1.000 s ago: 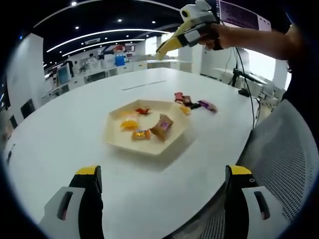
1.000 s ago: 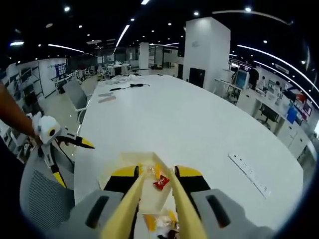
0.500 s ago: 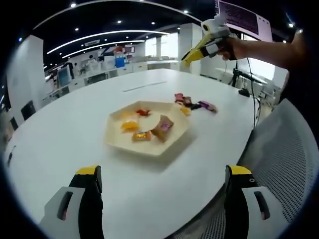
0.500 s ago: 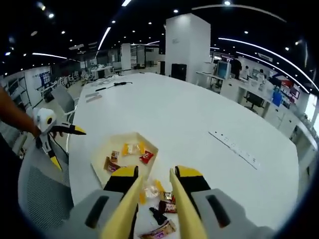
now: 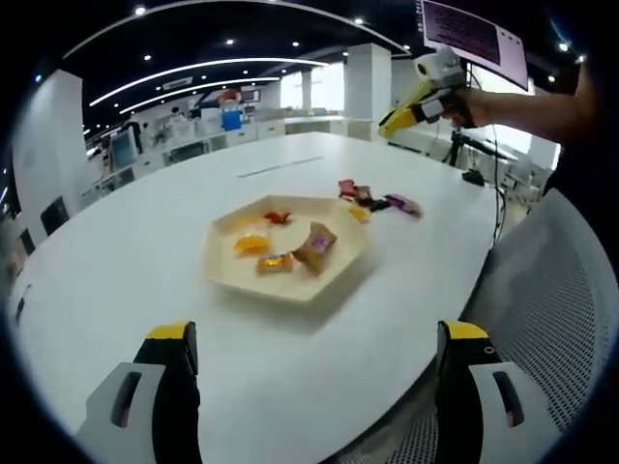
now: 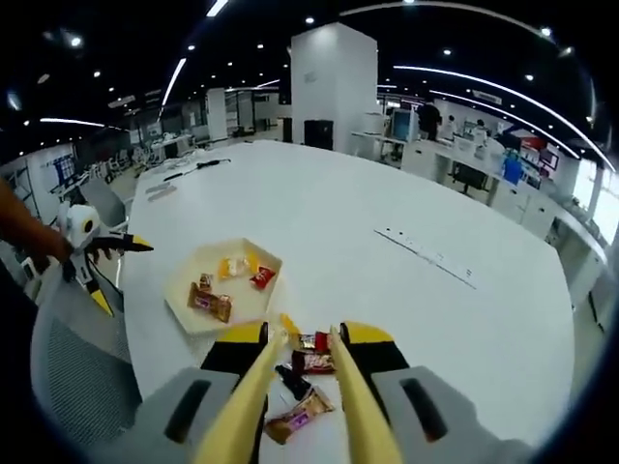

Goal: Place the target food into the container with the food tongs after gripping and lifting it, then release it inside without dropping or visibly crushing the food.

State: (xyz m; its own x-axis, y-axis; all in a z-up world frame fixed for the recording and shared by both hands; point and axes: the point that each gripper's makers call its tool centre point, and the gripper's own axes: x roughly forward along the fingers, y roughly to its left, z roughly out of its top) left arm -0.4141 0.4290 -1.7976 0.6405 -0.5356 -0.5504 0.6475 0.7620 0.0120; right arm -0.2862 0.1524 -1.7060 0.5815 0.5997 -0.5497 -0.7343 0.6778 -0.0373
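A cream hexagonal tray [image 5: 329, 277] [image 6: 179, 290] on the white table holds several wrapped sweets [image 5: 314, 244] [image 6: 215, 304]. More wrapped sweets [image 5: 375, 201] [image 6: 302, 367] lie loose on the table beside it. My right gripper [image 6: 305, 336] [image 5: 426, 95] is shut on yellow food tongs [image 6: 340, 387], high above the loose sweets. The tong tips stand slightly apart with nothing held between them. My left gripper [image 5: 319, 338] [image 6: 118, 275] hangs open near the table's edge, apart from the tray, with nothing between its fingers.
A grey mesh chair [image 5: 556, 309] [image 6: 68, 372] stands at the table's edge beside the left gripper. A flush power strip [image 6: 426, 259] lies farther across the table. Black cables [image 5: 479, 174] lie near the far rim. Office desks fill the background.
The right gripper with the tongs has risen and drawn back from over the tray to above the loose sweets. The left gripper has stayed put.
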